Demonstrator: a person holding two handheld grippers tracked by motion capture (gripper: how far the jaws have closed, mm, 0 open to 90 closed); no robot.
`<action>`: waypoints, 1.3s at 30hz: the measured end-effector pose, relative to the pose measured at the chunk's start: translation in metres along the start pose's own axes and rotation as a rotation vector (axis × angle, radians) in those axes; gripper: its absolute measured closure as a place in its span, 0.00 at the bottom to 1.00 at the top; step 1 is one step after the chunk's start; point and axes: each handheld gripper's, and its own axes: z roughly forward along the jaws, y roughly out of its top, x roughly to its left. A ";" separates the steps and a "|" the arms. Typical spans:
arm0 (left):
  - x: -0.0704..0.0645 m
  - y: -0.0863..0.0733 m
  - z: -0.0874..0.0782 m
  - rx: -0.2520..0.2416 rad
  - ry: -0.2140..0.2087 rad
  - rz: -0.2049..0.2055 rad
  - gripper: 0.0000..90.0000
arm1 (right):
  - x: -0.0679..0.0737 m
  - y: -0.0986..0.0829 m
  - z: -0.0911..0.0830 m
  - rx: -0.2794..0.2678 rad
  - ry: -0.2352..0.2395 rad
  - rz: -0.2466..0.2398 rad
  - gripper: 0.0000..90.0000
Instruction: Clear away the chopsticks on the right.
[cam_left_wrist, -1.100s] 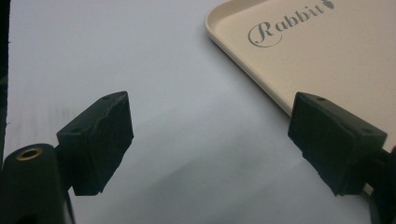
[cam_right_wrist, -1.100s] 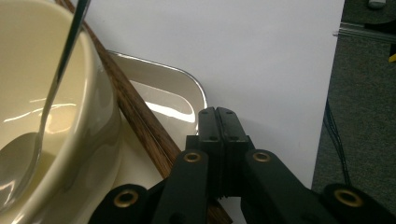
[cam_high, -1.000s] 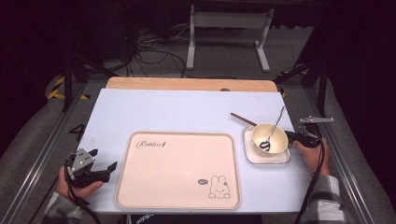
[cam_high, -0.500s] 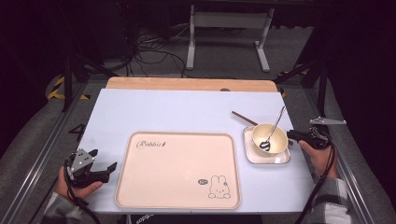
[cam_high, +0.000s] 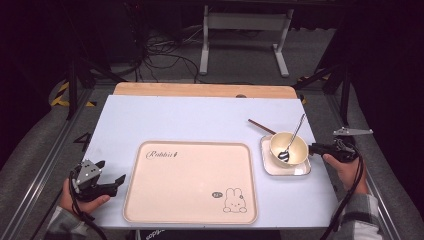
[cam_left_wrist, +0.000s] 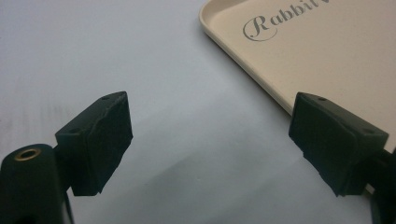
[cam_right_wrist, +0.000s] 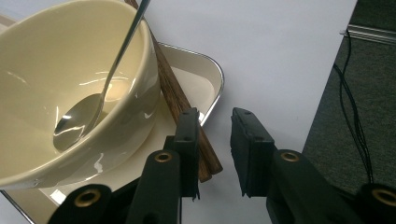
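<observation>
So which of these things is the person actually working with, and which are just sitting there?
In use:
right claw, open, beside the chopsticks
chopsticks, lying on the small tray
bowl
spoon in the bowl
small tray under the bowl

Lying about:
rabbit tray, bare
left claw, open, idle beside it

We have drawn the right gripper (cam_high: 314, 148) back toward 3 o'clock, away from the bowl (cam_high: 288, 148); it now sits beyond the desk (cam_high: 200, 120) edge.
</observation>
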 end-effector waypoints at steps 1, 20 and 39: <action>0.000 0.000 0.000 0.001 -0.001 0.001 0.16 | 0.000 0.000 0.002 0.007 -0.003 0.000 0.81; -0.003 0.000 0.002 0.016 -0.001 0.011 0.16 | -0.003 0.000 0.010 0.026 0.018 0.007 0.81; -0.001 0.000 0.002 0.010 -0.002 0.006 0.16 | -0.001 0.002 0.002 -0.021 -0.028 0.012 0.94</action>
